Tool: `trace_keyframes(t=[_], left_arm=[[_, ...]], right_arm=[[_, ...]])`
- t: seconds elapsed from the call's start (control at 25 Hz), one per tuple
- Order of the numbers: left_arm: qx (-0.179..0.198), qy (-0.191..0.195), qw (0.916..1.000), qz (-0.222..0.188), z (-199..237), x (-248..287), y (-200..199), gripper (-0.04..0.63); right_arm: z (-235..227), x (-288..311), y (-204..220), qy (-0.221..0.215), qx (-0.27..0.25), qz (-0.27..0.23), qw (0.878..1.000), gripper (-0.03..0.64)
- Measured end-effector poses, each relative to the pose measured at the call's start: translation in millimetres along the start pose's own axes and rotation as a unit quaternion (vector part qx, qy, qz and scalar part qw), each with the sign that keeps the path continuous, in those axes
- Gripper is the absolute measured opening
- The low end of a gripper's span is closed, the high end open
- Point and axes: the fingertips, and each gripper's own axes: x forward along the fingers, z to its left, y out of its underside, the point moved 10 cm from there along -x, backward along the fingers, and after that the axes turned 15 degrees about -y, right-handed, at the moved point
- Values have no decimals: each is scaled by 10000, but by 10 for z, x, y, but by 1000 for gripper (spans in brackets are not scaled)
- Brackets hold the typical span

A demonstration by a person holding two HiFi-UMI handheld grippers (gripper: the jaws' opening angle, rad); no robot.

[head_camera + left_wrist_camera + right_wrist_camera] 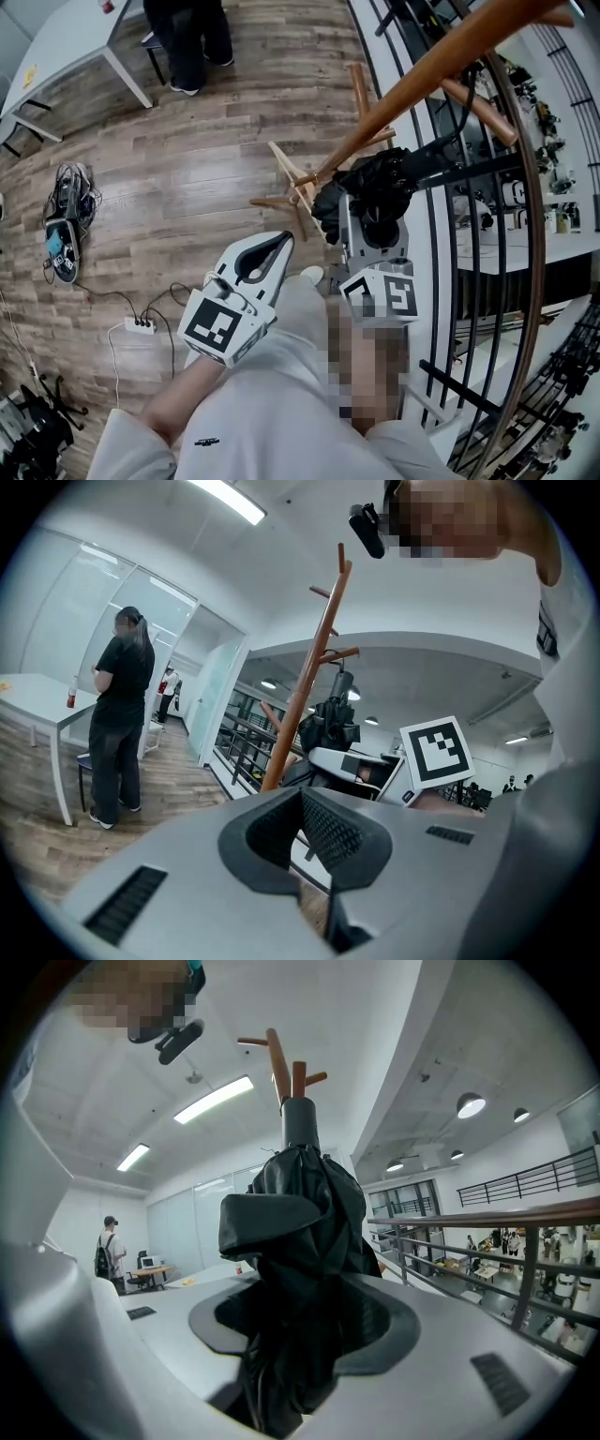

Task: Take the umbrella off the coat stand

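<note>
Right claw [305, 1321] clamped on black umbrella [300, 1213], upright, grey end up, left claw [302, 808] closed

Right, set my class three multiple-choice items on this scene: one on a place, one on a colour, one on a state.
1. Where is the umbrella?
A) on the floor
B) between the right gripper's jaws
C) on a table
2. Its colour?
A) red
B) black
C) yellow
3. The left gripper's jaws are:
A) wide apart
B) on the umbrella
C) together, empty

Answers:
1. B, the right gripper view shows its jaws clamped on it.
2. B, it is black throughout.
3. C, they meet with nothing between.
</note>
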Motion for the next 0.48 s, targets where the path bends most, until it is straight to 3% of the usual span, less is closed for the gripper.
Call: trace_keyframes(t=[0.48], left_arm=[[144,262,9995,-134,-100,-119,-171,20]], right_arm=[[197,-318,-341,128,-331,-275,9990,244]])
